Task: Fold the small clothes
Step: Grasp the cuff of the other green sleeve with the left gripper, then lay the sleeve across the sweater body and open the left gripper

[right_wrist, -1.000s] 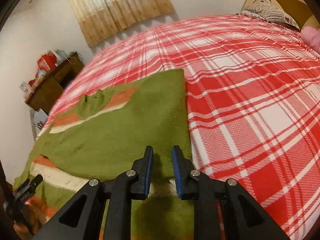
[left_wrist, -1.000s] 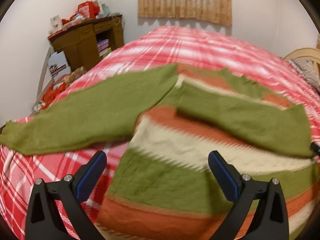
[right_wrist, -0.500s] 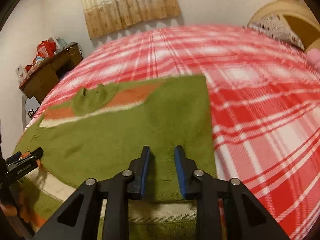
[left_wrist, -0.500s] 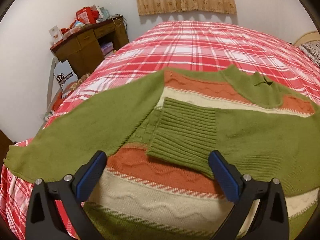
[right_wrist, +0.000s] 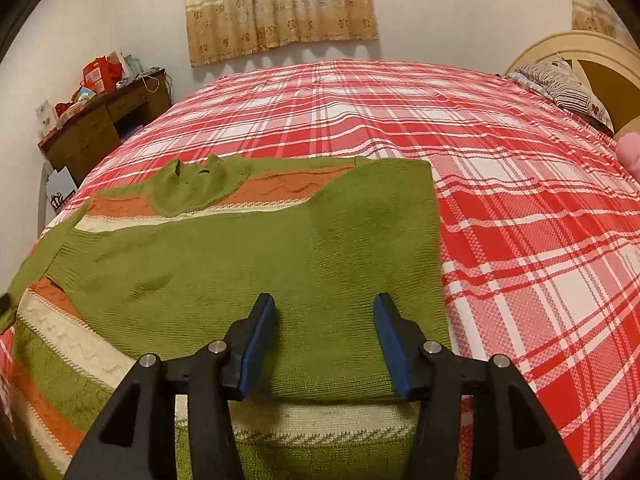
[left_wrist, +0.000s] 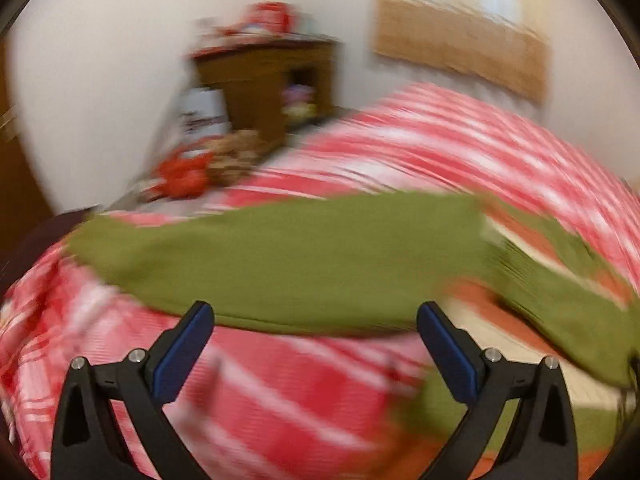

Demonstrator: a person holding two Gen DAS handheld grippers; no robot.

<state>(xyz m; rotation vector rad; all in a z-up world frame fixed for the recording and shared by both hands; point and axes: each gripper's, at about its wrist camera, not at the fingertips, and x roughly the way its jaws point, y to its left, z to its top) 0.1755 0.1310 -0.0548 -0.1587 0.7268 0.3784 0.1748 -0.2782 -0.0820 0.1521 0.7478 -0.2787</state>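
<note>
While the left hand-held gripper (left_wrist: pixel 314 344) gapes over a blurred outstretched sleeve (left_wrist: pixel 280 264), only the right hand-held gripper (right_wrist: pixel 324 340), parted, shows the sweater (right_wrist: pixel 256 264), pillow (right_wrist: pixel 560 84) and cluttered desk (right_wrist: pixel 100 128) on and beside the plaid bed (right_wrist: pixel 520 200).

Left wrist view: low and close over the plaid bedspread (left_wrist: pixel 280 380), blurred, facing the wooden desk (left_wrist: pixel 276 76). Right wrist view: close above the striped sweater (right_wrist: pixel 248 264), facing the curtain (right_wrist: pixel 280 4). Both views share sweater, bedspread, desk and curtain.

Both grippers: black angular frames, silver screws, blue-padded fingers (right_wrist: pixel 260 344).
</note>
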